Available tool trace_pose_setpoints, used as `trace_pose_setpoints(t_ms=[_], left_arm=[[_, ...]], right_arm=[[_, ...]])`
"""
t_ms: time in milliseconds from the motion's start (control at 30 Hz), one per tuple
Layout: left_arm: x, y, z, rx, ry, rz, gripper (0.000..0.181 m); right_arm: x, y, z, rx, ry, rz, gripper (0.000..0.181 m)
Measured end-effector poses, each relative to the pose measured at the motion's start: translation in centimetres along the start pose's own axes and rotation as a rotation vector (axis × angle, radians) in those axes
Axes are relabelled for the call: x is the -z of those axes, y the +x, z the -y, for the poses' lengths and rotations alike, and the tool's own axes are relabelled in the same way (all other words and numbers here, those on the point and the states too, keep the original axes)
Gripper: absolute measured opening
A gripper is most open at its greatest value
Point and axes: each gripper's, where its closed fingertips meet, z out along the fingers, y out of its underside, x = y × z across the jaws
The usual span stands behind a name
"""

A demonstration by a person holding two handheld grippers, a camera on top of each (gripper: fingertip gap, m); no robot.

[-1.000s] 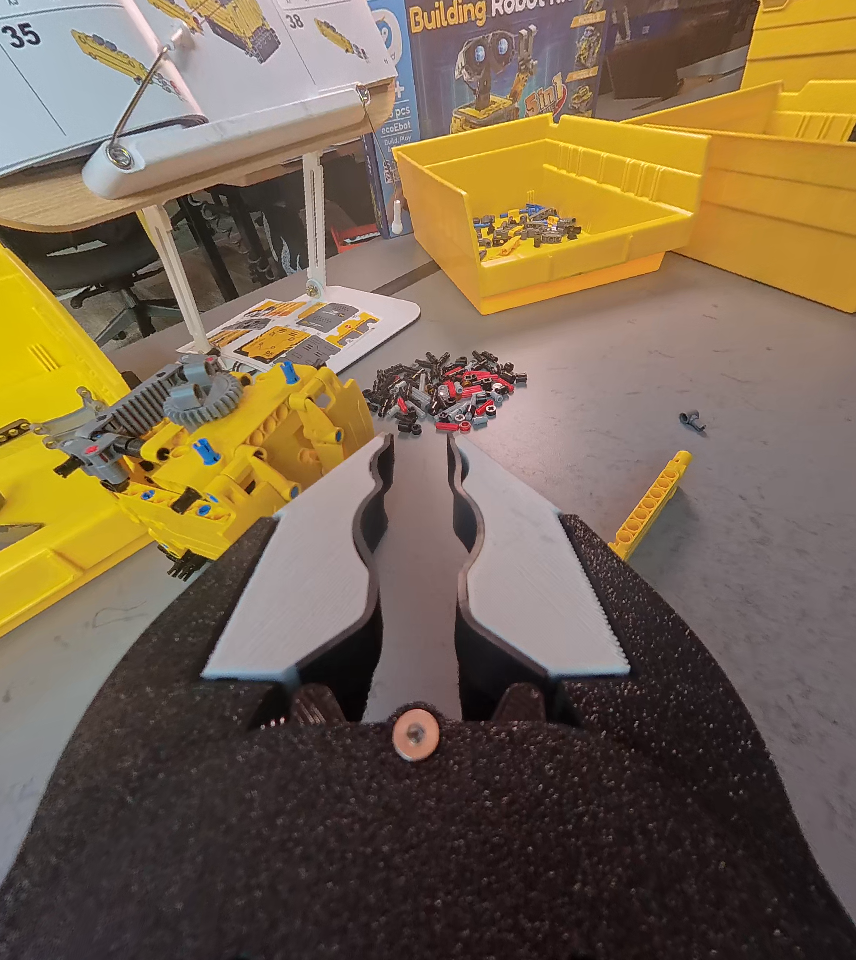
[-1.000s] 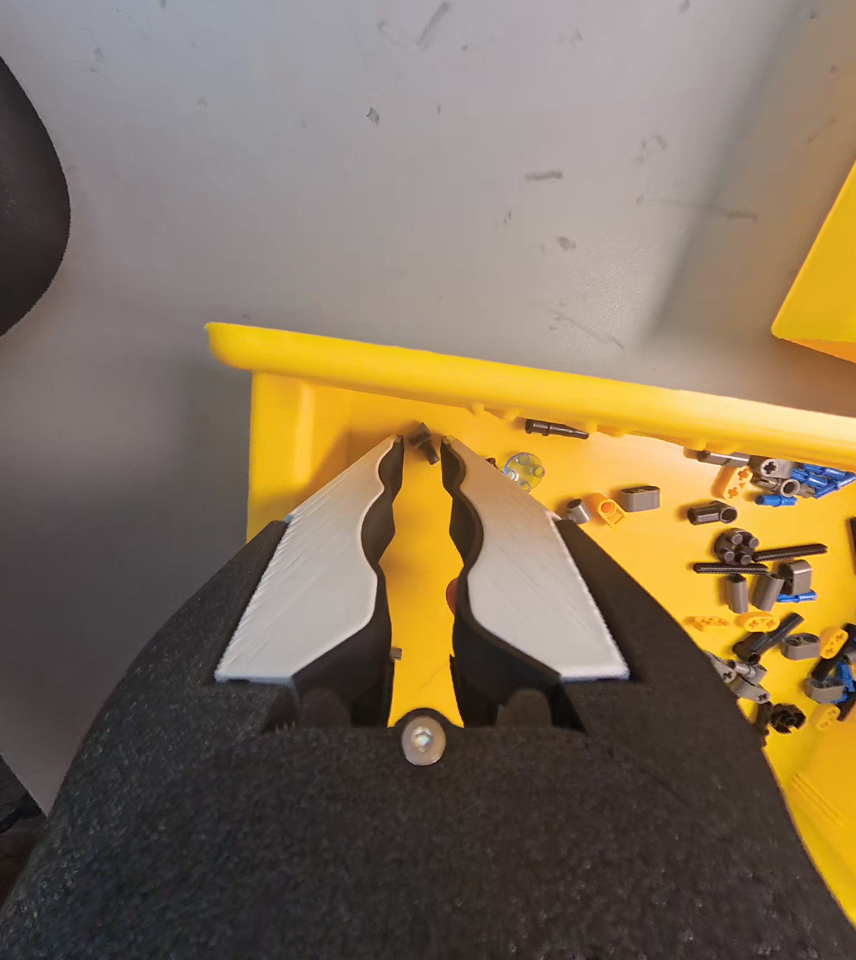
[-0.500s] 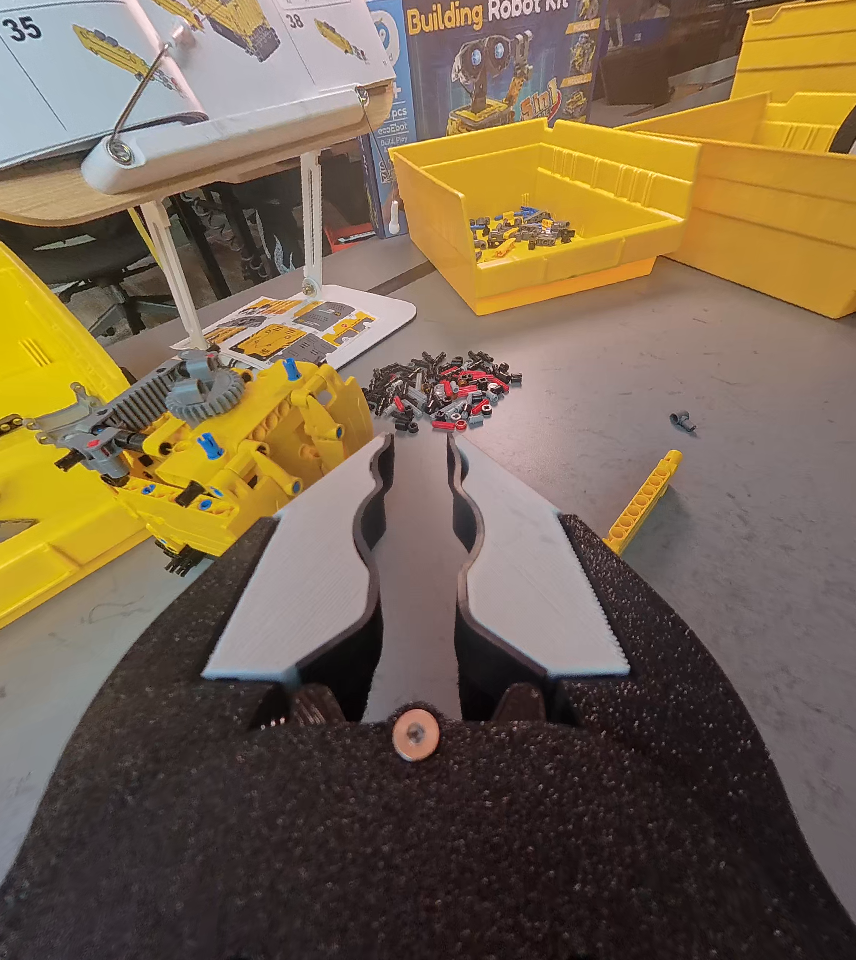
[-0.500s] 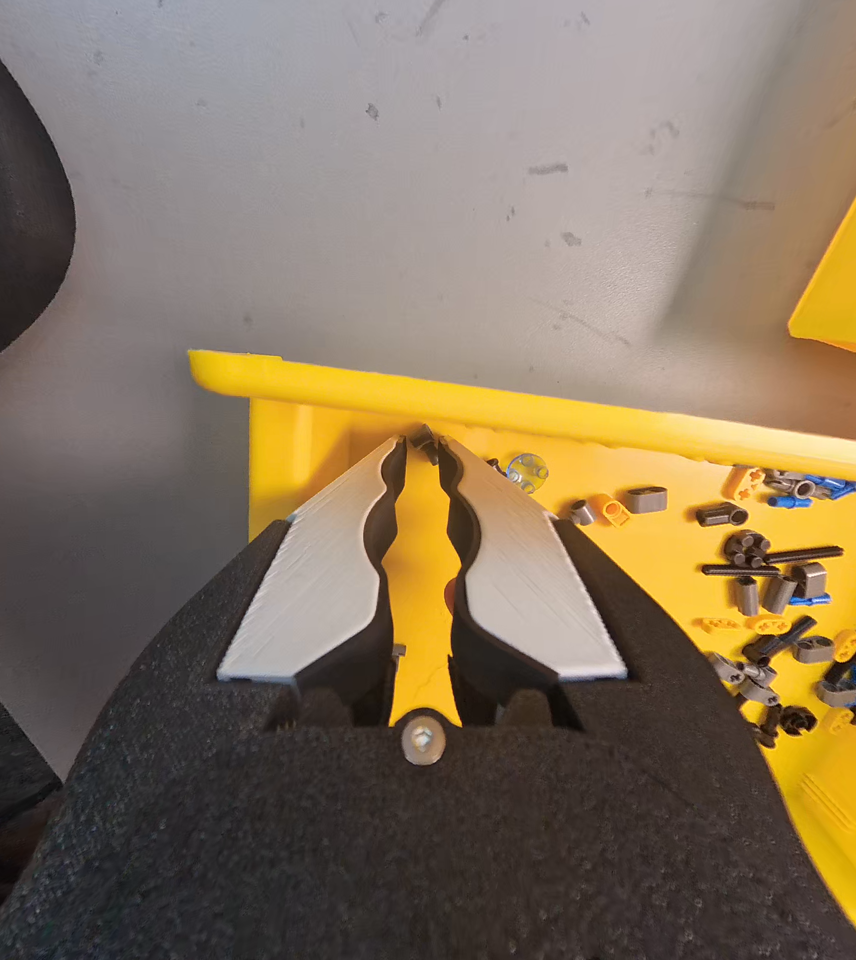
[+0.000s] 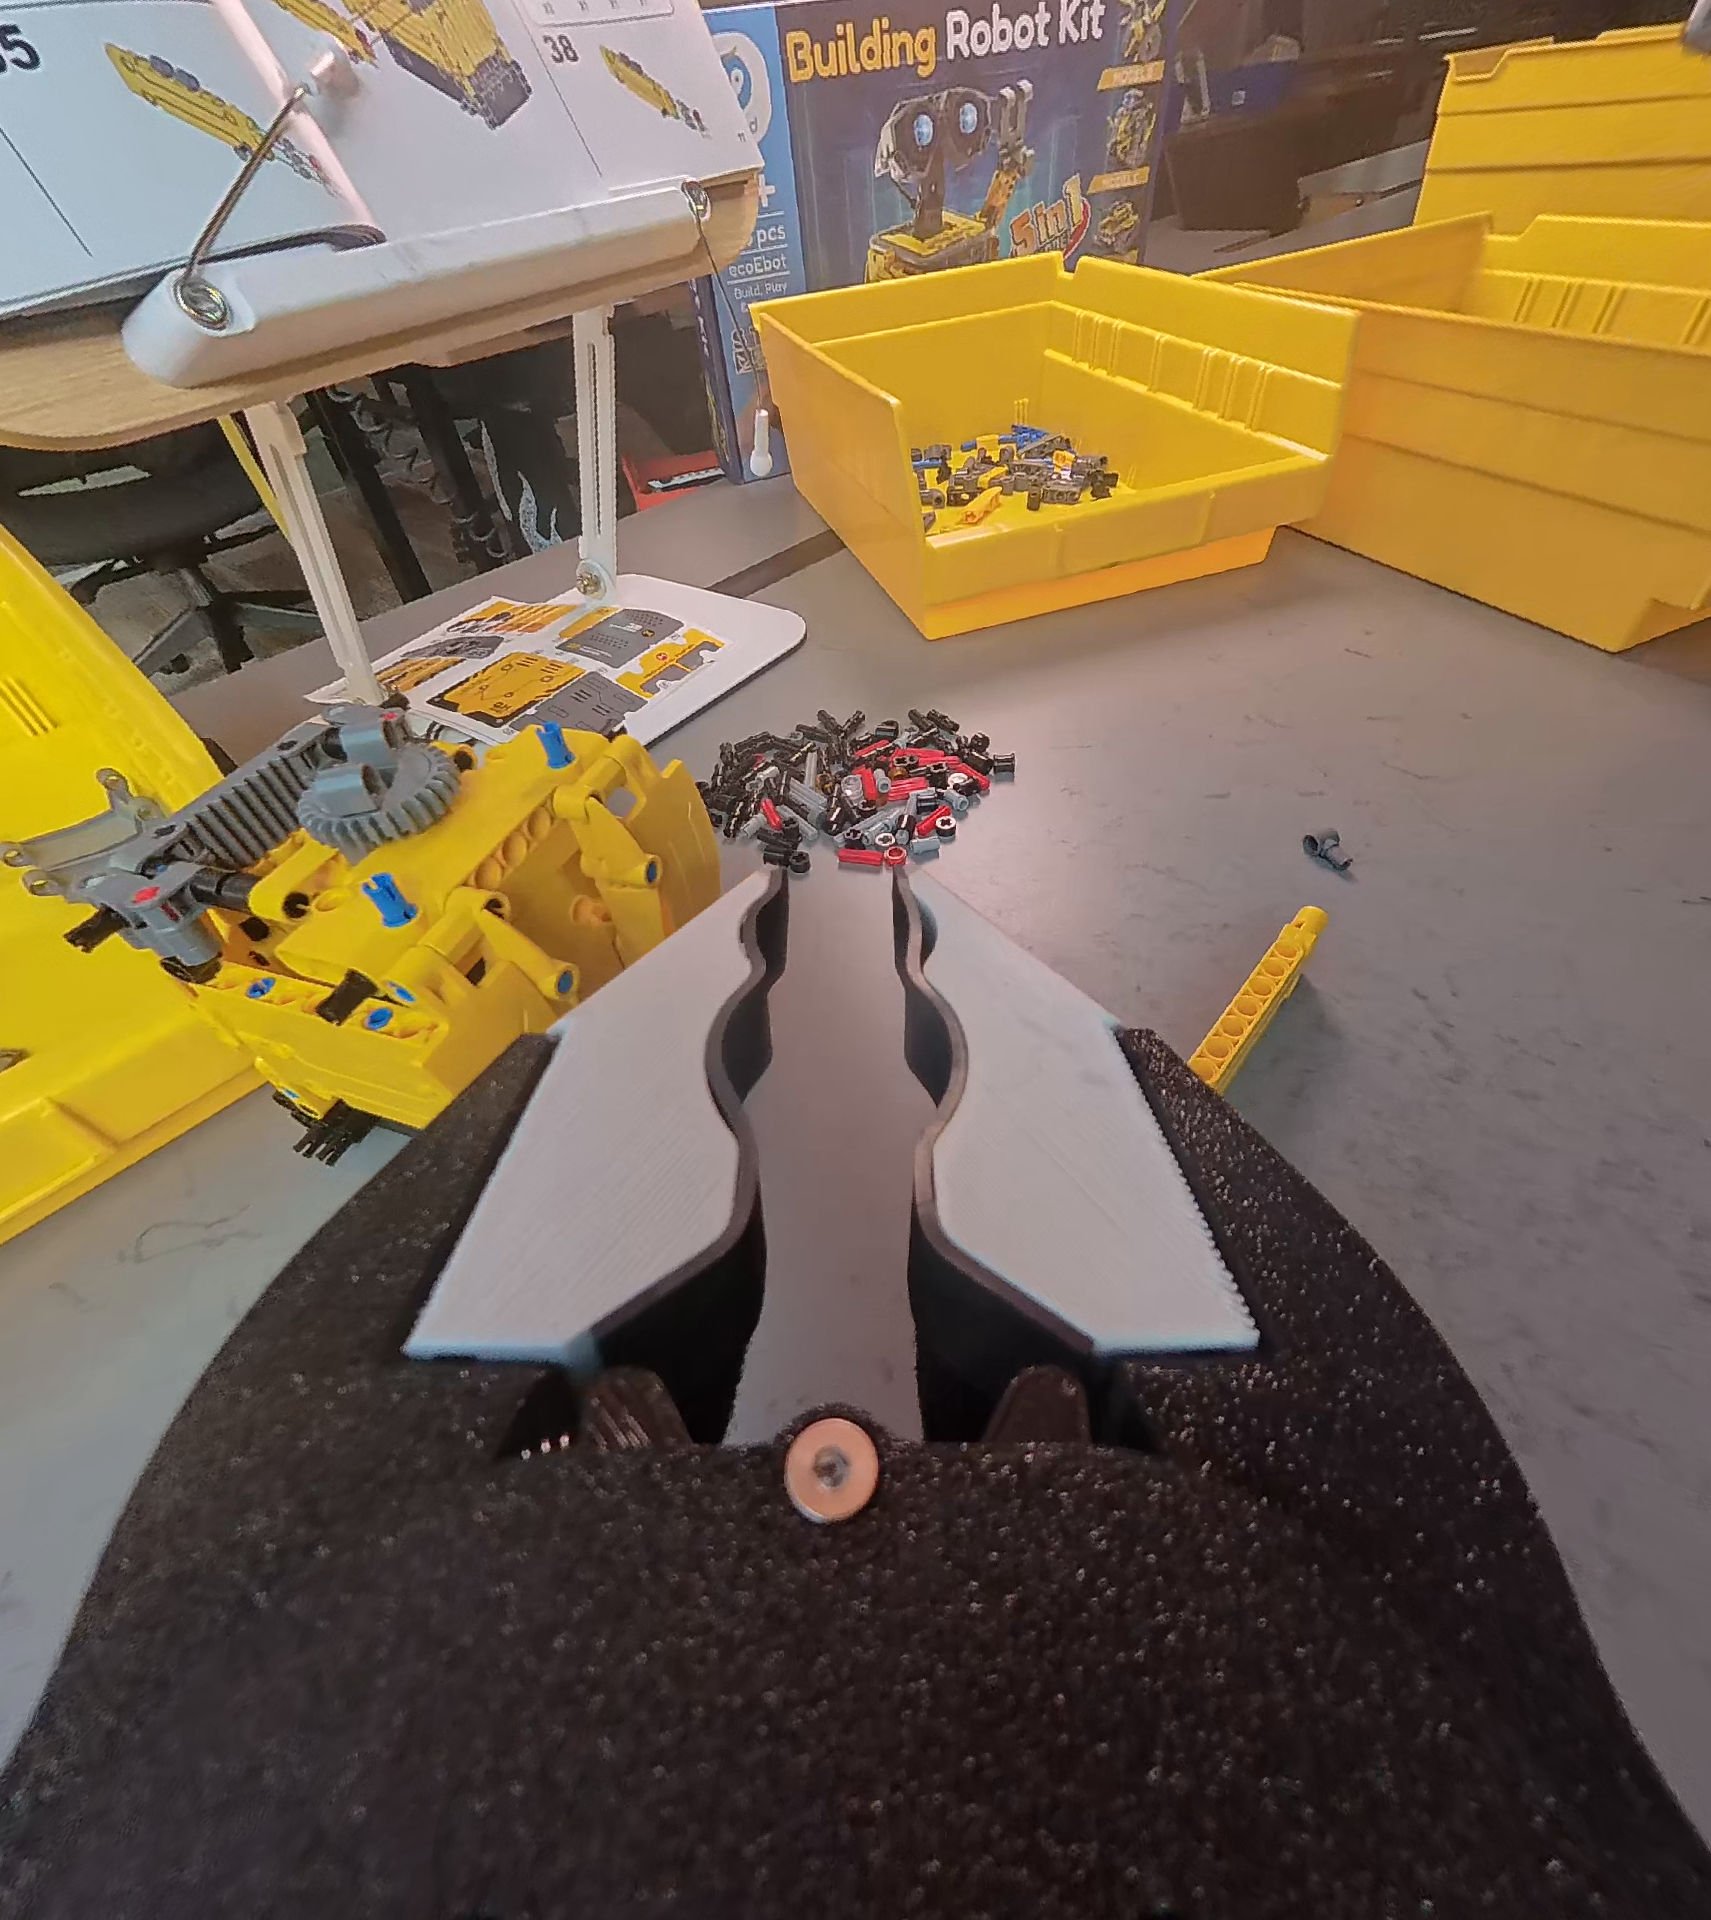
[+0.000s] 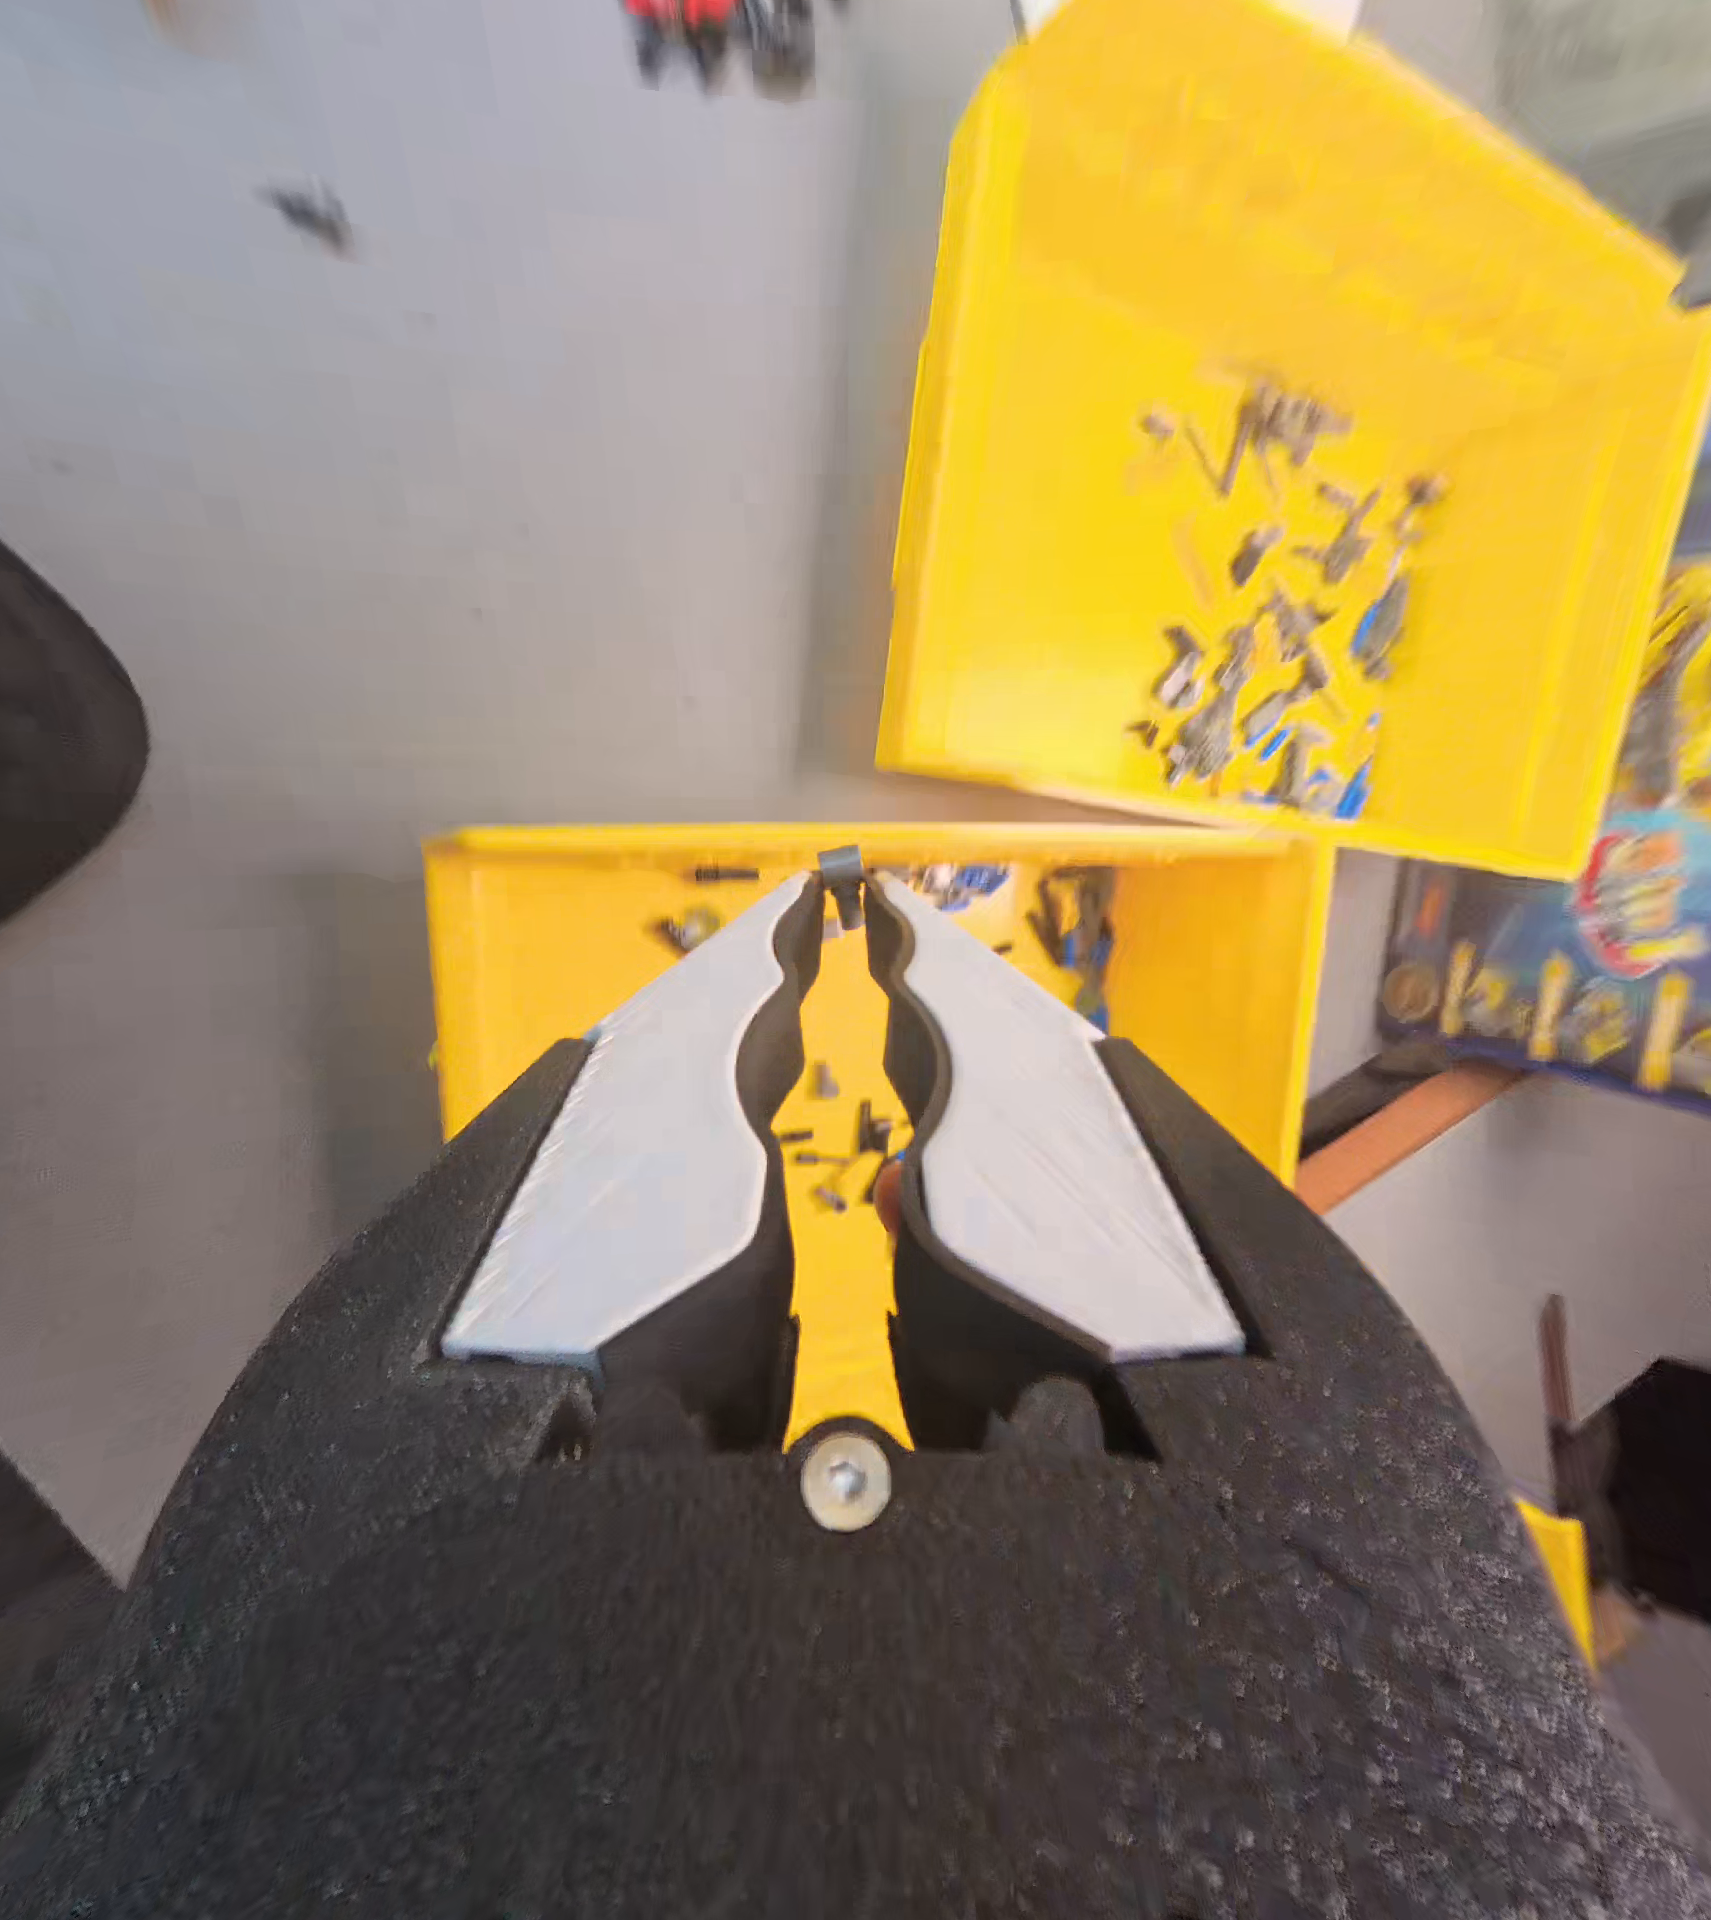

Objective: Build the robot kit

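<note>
Right gripper (image 6: 843, 894) pinching a small grey peg (image 6: 840, 871) at its tips, above the near yellow bin (image 6: 1215, 997). Left gripper (image 5: 838, 883) hovering slightly parted, empty, pointing at parts pile (image 5: 856, 784).

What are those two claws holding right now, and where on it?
The right gripper pinches a small grey connector piece at its lower end. The left gripper holds nothing.

Both grippers look the same: left gripper (image 5: 838, 883) and right gripper (image 6: 840, 883) have grainy black foam bodies, wavy pale-grey fingers, one silver screw.
</note>
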Motion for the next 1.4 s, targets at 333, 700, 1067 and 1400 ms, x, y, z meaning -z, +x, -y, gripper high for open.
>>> trace_pose_setpoints(t_ms=[333,700,1067,1400], left_arm=[[1.2,1.4,1.7,-0.030,0.044,-0.032,0.019],[2.0,1.1,2.4,-0.027,0.068,-0.029,0.019],[1.5,1.3,1.7,-0.028,0.040,-0.036,0.019],[1.5,1.3,1.6,-0.026,0.038,-0.040,0.019]], right_arm=[[-12.3,-11.8,12.2,0.249,-0.047,0.247,0.007],[-16.7,-14.5,12.0,0.246,-0.116,0.396,0.008],[-17.7,-14.1,10.5,0.185,-0.121,0.406,0.008],[-17.2,-13.8,11.2,0.126,-0.044,0.385,0.015]])
